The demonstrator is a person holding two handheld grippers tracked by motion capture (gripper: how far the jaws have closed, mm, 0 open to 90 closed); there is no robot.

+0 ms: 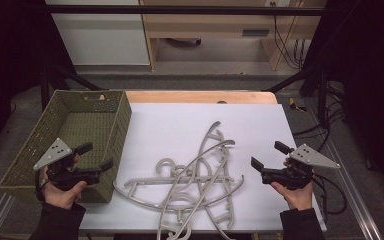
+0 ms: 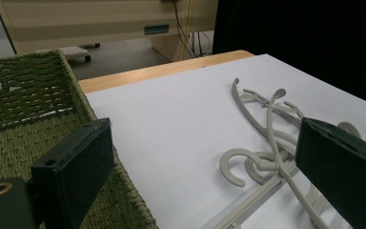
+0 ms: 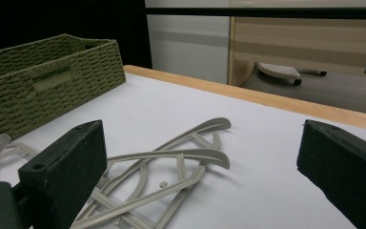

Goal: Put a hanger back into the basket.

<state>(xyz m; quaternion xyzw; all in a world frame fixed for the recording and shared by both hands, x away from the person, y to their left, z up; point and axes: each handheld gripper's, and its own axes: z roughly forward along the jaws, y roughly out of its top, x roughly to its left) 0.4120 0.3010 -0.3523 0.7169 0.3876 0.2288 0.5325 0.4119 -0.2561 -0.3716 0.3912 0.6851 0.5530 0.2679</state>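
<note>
Bench: white sheet, green basket at left of frame.
Hangers: grey tangled heap, lower centre, between my claws.
Left claw: jaws apart, empty, over the basket's edge.
Right claw: jaws apart, empty.
Handling: I judge them light, stiff, smooth, prone to snag.
Hold: topmost curved arm.

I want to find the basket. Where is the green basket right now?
In the high view, the green woven basket sits at the table's left edge, beside the white sheet, with the left hand-held gripper over its near right corner.
</note>
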